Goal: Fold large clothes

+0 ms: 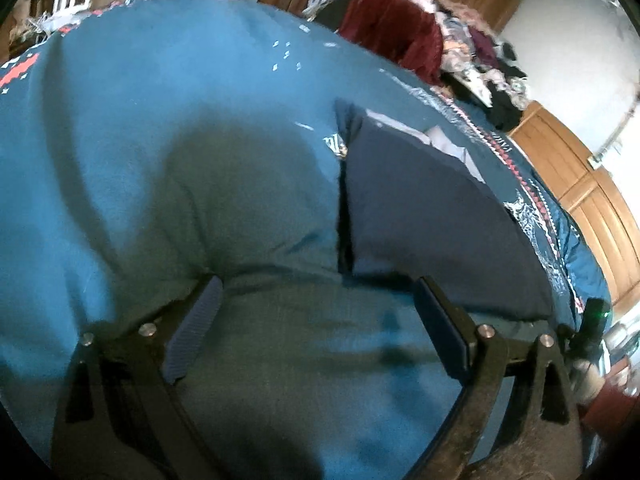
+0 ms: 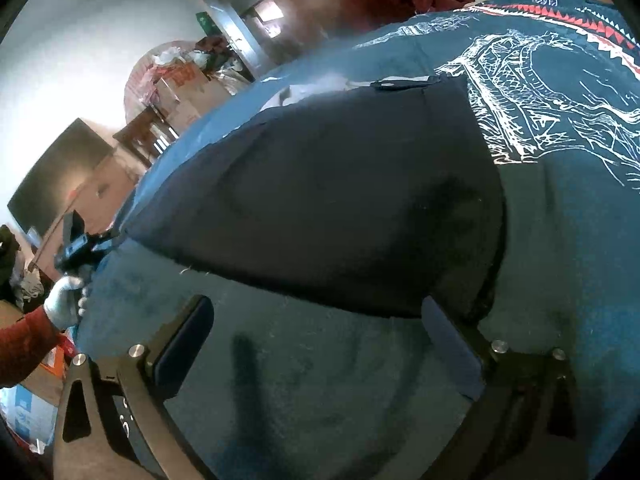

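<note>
Teal fabric of a broad bed cover [image 1: 160, 128], edged with red and white patterning, fills both views. On it lies the dark navy folded garment [image 2: 328, 184], flat, with a pale lining showing at its far edge. Beyond the bed sits a heap of maroon and mixed clothes [image 1: 404, 36] against wooden cabinets [image 1: 592, 200]. The left gripper [image 1: 320, 312] hovers with jaws spread wide and nothing between them, near the garment's near edge. The right gripper [image 2: 320, 328] is likewise wide open and empty at that edge. A white-gloved hand [image 2: 66, 300] with a red sleeve grips the other tool's handle.
</note>
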The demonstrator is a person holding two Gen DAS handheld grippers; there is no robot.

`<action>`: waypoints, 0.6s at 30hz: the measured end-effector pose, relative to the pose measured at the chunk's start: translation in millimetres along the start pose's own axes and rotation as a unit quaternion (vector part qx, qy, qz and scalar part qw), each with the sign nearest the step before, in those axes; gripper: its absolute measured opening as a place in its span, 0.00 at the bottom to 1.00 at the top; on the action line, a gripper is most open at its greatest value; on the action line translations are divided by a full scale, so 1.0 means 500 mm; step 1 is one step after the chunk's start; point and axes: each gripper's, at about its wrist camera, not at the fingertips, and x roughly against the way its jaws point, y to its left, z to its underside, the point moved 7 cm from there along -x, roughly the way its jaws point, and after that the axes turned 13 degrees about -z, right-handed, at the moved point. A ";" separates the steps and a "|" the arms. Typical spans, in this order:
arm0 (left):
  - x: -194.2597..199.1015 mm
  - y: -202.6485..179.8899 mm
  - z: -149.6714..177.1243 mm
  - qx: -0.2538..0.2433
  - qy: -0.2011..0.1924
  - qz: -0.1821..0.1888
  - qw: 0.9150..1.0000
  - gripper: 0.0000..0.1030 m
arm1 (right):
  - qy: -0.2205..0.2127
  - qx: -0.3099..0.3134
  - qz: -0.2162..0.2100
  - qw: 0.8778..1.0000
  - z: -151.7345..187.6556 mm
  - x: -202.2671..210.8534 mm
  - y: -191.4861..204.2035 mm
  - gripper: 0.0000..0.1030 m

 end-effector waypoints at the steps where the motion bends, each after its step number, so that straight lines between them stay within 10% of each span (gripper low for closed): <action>1: 0.018 0.006 -0.001 0.013 0.003 0.000 1.000 0.85 | -0.002 -0.002 -0.004 1.000 0.000 0.001 -0.001 1.00; 8: 0.161 -0.029 0.007 0.009 -0.048 -0.010 0.999 0.87 | -0.006 -0.001 -0.005 1.000 0.001 0.002 -0.001 1.00; 18: -0.038 -0.118 0.036 0.058 0.023 -0.004 0.998 0.69 | -0.007 -0.003 -0.007 1.000 0.000 0.003 -0.002 1.00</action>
